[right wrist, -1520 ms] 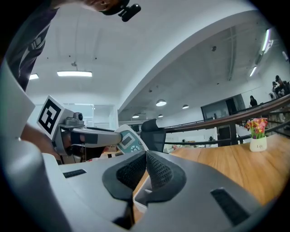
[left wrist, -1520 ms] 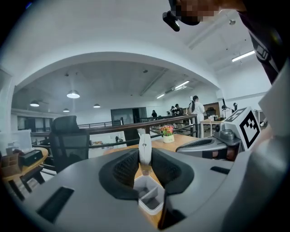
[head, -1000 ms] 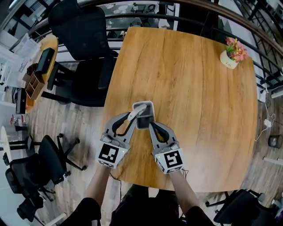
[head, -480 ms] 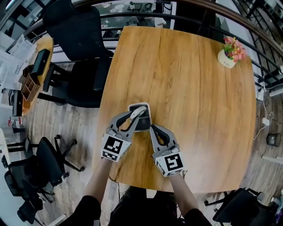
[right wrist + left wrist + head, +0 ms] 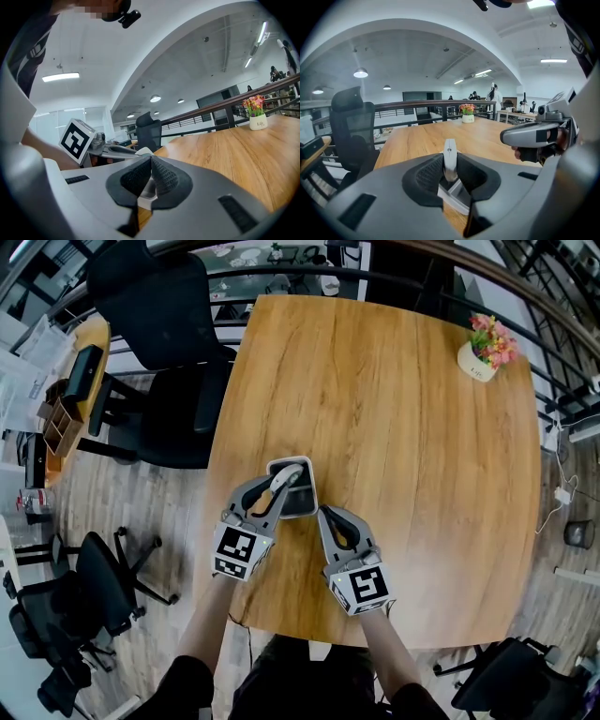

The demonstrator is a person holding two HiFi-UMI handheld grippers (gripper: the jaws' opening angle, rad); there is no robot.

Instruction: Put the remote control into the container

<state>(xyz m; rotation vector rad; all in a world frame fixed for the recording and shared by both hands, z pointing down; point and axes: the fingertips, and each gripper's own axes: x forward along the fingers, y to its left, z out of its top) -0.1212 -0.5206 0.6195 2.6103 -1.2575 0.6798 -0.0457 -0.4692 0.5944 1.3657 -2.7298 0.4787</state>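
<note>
A grey rectangular container (image 5: 302,502) sits on the wooden table (image 5: 394,409) near its front left. My left gripper (image 5: 277,489) is shut on a slim white remote control (image 5: 285,479), which points forward over the container's left side. In the left gripper view the remote (image 5: 449,157) stands on edge between the pads of the left gripper (image 5: 450,172), with the container (image 5: 457,197) just below. My right gripper (image 5: 322,512) is at the container's near right corner. There its jaws are closed on the container's rim (image 5: 146,199), as the right gripper (image 5: 152,161) view shows.
A white pot of pink flowers (image 5: 484,351) stands at the table's far right corner. A black office chair (image 5: 159,343) is at the far left of the table, and more chairs (image 5: 94,587) stand on the floor to the left. A railing runs behind the table.
The left gripper has edged a little forward with the remote over the container. The right gripper has kept its place at the container's corner. The head view has shifted slightly.
</note>
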